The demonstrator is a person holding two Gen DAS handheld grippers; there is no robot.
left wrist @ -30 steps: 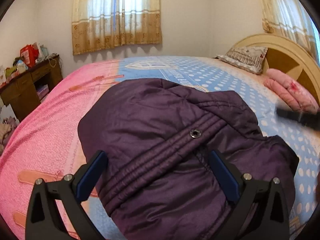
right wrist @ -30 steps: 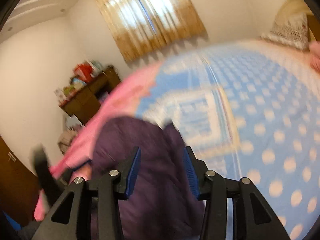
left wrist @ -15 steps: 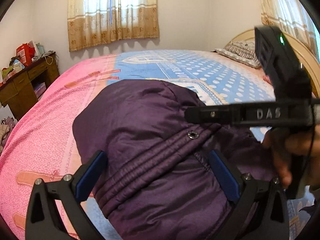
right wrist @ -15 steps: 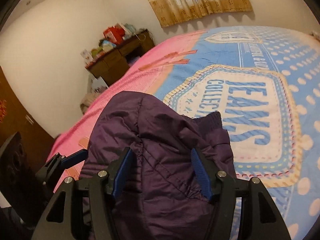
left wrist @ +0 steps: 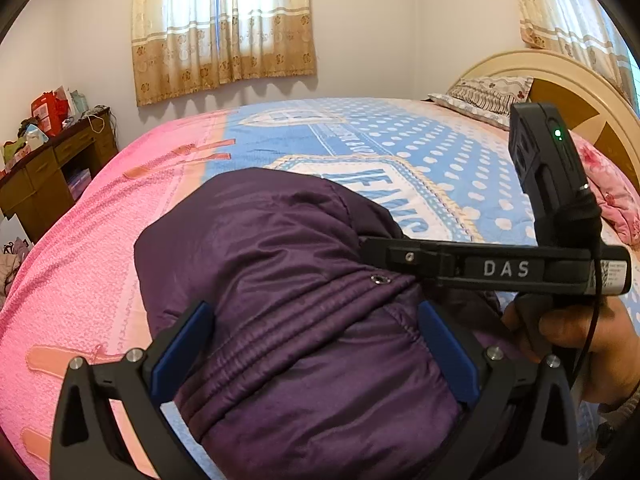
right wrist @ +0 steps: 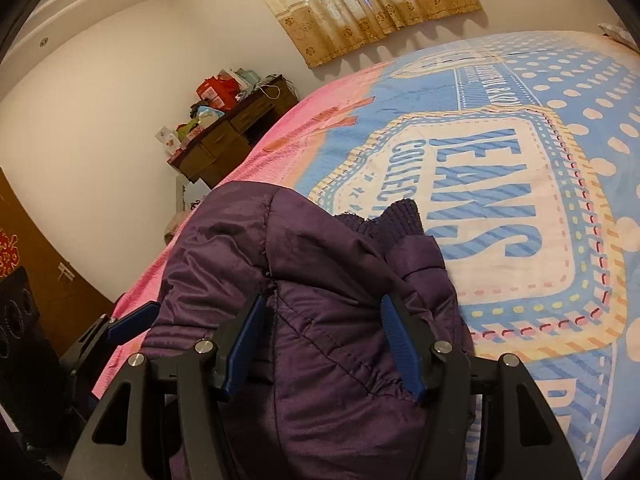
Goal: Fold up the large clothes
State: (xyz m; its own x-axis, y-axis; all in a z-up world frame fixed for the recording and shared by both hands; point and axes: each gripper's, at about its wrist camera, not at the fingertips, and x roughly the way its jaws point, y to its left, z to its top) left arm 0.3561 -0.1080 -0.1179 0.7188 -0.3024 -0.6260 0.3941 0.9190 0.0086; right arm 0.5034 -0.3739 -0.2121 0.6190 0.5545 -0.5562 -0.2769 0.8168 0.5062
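Observation:
A dark purple padded jacket (left wrist: 288,264) lies bunched on the bed near its front edge, its ribbed cuff (right wrist: 392,220) poking out at the far side. My left gripper (left wrist: 312,312) stands wide open, straddling the jacket's stitched band and its snap (left wrist: 376,279). My right gripper (right wrist: 323,300) is lowered over the jacket's right side. Its jaws stand apart with quilted fabric between them, and the pads do not visibly press on it. In the left wrist view a hand (left wrist: 580,332) holds the right gripper's black body (left wrist: 500,268) across the jacket.
The bedspread (right wrist: 520,184) is pink on the left, blue and dotted on the right. A wooden desk (left wrist: 44,176) with clutter stands by the left wall. Pillows (left wrist: 488,96) and a pink blanket (left wrist: 612,196) lie by the headboard (left wrist: 560,76).
The right gripper swung down from above the bed onto the jacket's right side and its jaws widened. The left gripper stayed where it was, open over the jacket.

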